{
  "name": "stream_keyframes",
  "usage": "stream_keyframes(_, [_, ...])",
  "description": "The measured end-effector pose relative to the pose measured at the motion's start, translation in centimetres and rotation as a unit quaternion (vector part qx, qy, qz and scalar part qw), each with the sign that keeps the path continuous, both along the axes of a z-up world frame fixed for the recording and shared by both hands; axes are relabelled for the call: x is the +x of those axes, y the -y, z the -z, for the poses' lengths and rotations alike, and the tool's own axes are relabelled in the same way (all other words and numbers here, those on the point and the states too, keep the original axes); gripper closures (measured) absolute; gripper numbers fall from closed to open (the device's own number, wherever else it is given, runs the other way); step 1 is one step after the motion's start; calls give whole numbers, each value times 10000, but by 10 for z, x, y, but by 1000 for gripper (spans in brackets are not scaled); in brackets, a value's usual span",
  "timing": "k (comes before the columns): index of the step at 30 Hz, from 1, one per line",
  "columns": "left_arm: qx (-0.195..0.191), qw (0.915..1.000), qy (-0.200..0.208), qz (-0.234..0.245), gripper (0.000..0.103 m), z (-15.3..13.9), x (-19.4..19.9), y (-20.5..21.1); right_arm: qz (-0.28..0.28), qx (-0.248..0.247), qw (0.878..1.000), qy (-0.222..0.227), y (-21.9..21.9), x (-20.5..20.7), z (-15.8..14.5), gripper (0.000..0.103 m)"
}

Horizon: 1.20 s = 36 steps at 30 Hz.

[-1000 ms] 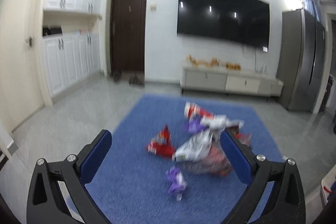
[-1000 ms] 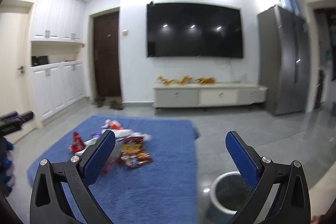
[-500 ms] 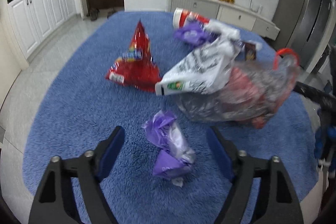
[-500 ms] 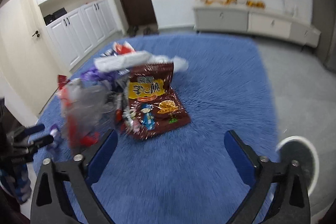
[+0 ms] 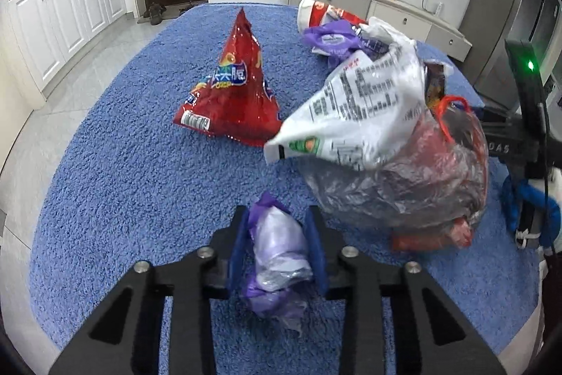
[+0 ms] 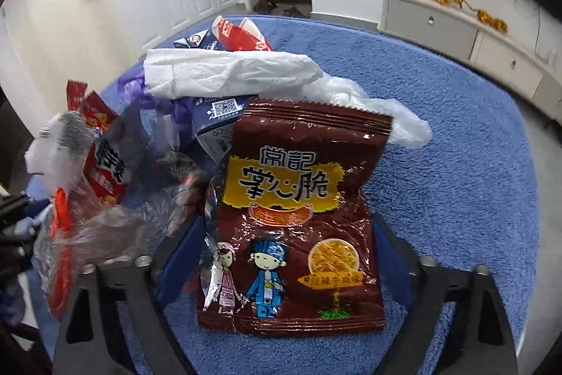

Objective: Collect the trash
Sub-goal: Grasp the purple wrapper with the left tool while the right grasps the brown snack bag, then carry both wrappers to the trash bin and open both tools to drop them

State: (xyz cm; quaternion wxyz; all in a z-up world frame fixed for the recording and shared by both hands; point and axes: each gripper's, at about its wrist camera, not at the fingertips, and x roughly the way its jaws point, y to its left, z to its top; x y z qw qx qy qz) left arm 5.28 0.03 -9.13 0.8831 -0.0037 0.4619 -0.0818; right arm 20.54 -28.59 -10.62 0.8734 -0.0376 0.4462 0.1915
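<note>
Your left tongs (image 5: 277, 255), just closing, clamp a crumpled purple plastic wrapper (image 5: 277, 255) on the blue shag rug (image 5: 133, 164); your right tongs (image 6: 281, 255), narrowing yet apart, straddle a maroon foil snack packet (image 6: 298, 224).

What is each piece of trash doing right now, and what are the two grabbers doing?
Left gripper: jaws just closing, pads pressing the purple wrapper.
Purple wrapper: crumpled, pinched, on the blue rug.
Right gripper: jaws just closing around the brown snack bag, pads not clearly touching.
Brown snack bag: sealed, propped up.
Red chip bag: crumpled, untouched.
Clear plastic bag: stuffed, untouched.
</note>
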Motion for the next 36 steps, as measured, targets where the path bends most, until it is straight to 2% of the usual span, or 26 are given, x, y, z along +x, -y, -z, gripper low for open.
stream_keyframes(1, [-9,10000,32,-12,74,-3,-2,1,14,31,10000,41,1,-4,-2,40])
stream_keyframes(2, [-11,10000,65,-17,74,-5,-3,1,51,105,9999,50,4,-6,-3,43])
stream_keyframes(4, [-25,9999,164,-24,75,-13,-7,0,105,327,9994,38,12,-13,-3,57])
stream_keyframes(5, [-16,9997,248,-30,76,-19,-11,0,140,396,9991,33,16,-18,-3,58])
stream_keyframes(6, [-3,9996,296,-41,76,-22,-12,1,154,438,9989,35,20,-24,-5,66])
stream_keyframes(7, [9,9994,355,-58,77,-27,-14,2,170,487,9987,53,23,-31,-7,93])
stream_keyframes(8, [23,9991,420,-80,77,-32,-17,2,195,509,9985,67,25,-33,-6,101])
stream_keyframes(13, [36,9971,763,36,77,-67,-27,17,345,906,9951,204,48,-61,-15,101])
stream_keyframes(16, [14,9950,934,358,77,-90,-26,43,507,1226,9904,396,69,-76,-24,101])
stream_keyframes(19, [-110,9913,990,863,77,-109,-13,91,866,1484,9833,603,103,-85,-32,101])
stream_keyframes(23, [-354,9796,922,1749,77,-120,10,181,1634,1617,9695,851,169,-122,-39,101])
stream_keyframes(25, [-446,9718,777,2182,77,-115,23,231,2095,1437,9626,942,204,-138,-39,100])
stream_keyframes(28, [-599,9586,355,2763,77,-96,40,310,2816,1072,9494,882,254,-156,-27,100])
stream_keyframes(32, [-654,9422,-100,3284,77,-66,61,402,3600,722,9282,609,310,-171,-1,100])
stream_keyframes(36, [-702,9309,-407,3562,75,-38,76,471,4088,488,9110,219,350,-171,37,98])
